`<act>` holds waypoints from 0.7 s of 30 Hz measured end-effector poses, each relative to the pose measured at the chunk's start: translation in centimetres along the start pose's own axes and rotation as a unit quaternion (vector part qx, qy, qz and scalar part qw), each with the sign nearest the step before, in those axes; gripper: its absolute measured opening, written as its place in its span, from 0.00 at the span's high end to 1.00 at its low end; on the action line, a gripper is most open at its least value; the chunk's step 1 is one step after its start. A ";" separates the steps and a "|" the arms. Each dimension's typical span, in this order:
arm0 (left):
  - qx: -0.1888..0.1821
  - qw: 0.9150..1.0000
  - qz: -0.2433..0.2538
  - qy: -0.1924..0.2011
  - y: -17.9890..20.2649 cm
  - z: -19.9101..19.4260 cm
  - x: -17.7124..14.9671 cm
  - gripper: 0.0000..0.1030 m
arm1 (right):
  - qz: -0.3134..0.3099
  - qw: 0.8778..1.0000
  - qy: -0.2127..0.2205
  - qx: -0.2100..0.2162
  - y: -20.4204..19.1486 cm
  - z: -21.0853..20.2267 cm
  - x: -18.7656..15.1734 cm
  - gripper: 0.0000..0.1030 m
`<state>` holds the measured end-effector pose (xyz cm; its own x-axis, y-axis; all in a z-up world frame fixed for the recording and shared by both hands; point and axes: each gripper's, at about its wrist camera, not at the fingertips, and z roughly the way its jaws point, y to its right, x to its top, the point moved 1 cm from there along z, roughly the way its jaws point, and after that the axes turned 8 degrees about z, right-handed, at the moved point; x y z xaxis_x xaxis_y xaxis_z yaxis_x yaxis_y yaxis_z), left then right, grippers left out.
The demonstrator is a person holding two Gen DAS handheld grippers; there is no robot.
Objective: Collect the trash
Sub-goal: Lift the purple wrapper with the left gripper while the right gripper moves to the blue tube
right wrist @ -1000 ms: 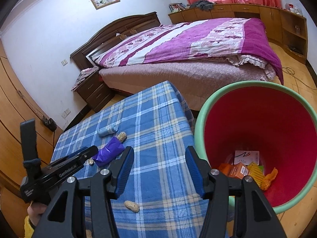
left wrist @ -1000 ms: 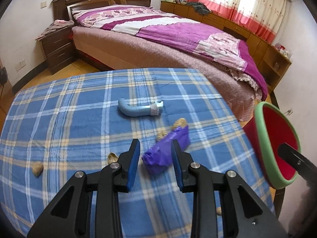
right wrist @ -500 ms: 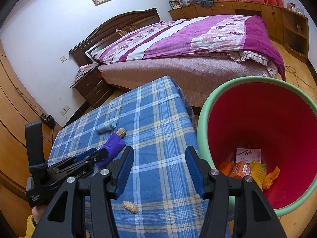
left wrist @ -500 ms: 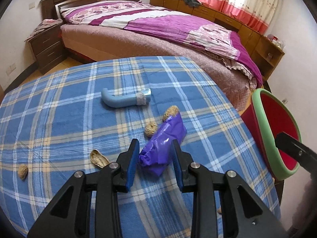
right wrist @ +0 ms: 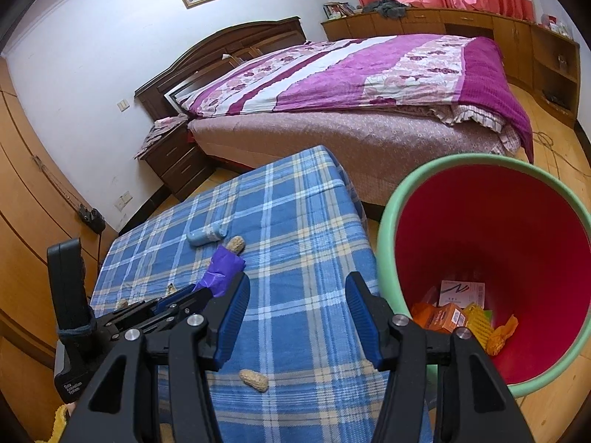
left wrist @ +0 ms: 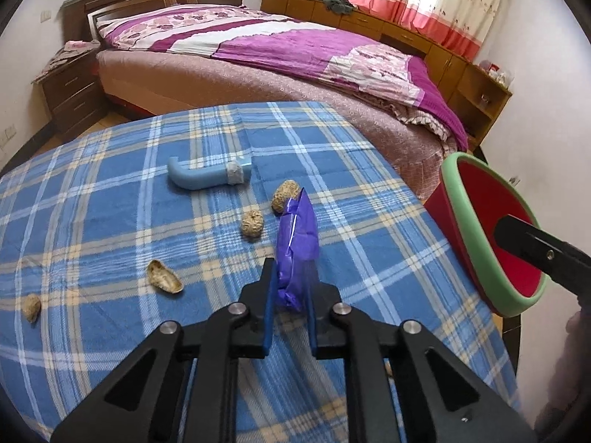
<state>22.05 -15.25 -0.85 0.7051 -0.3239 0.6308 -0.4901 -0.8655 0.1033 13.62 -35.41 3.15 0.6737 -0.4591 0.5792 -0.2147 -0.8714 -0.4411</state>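
My left gripper (left wrist: 290, 280) is shut on a crumpled purple wrapper (left wrist: 296, 243) and holds it over the blue plaid table (left wrist: 92, 221); the wrapper (right wrist: 223, 269) and left gripper (right wrist: 201, 293) also show in the right wrist view. My right gripper (right wrist: 297, 306) is open and empty at the table's right edge, beside the red bin with a green rim (right wrist: 491, 243). The bin (left wrist: 480, 199) holds several wrappers and a small box (right wrist: 461, 291). Peanut shells (left wrist: 252, 222) lie on the cloth.
A light blue handle-shaped object (left wrist: 207, 177) lies further back on the table. More shells lie at the left (left wrist: 164, 277) and one peanut near the front edge (right wrist: 254, 380). A bed with a purple quilt (left wrist: 295, 51) stands behind, with a nightstand (left wrist: 70, 88).
My left gripper has closed on the purple wrapper and lifted its near end off the cloth. The right gripper has stayed open by the bin.
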 end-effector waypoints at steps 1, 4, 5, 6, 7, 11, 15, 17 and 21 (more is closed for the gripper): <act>0.001 1.000 -0.003 0.005 -0.2 -0.5 0.0 0.88 | -0.002 1.000 0.000 0.001 -0.3 -0.1 0.0 0.45; 0.007 1.000 -0.016 0.022 -1.0 -2.2 0.0 0.88 | -0.009 1.000 -0.001 0.005 -1.2 -0.2 0.1 0.45; 0.011 0.999 -0.021 0.028 -1.4 -2.7 0.0 0.88 | -0.012 1.000 -0.003 0.007 -1.6 -0.2 0.0 0.45; 0.016 0.999 -0.027 0.033 -1.9 -3.3 0.1 0.88 | -0.015 1.000 -0.003 0.008 -1.9 -0.1 0.1 0.45; 0.020 0.998 -0.035 0.039 -2.4 -3.8 0.1 0.88 | -0.017 1.000 -0.004 0.009 -2.2 -0.1 0.0 0.45; 0.044 0.995 -0.061 0.059 -4.9 -5.7 0.1 0.88 | -0.027 0.999 -0.011 0.018 -3.8 0.3 0.0 0.45; 0.076 0.990 -0.097 0.064 -7.9 -6.5 0.1 0.88 | -0.037 0.999 -0.021 0.027 -5.6 1.2 0.1 0.44; 0.090 0.987 -0.113 0.067 -9.4 -6.5 0.0 0.88 | -0.042 0.998 -0.024 0.031 -6.6 1.9 0.1 0.45; 0.112 0.983 -0.124 0.072 -11.5 -6.3 -0.2 0.88 | -0.049 0.998 -0.031 0.035 -8.4 3.5 0.2 0.42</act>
<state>24.33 -2.79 2.61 0.7011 -0.0498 0.7113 -0.1763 -0.9787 0.1053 18.08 -27.59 4.57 0.7319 -0.3596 0.5788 -0.0974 -0.8959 -0.4335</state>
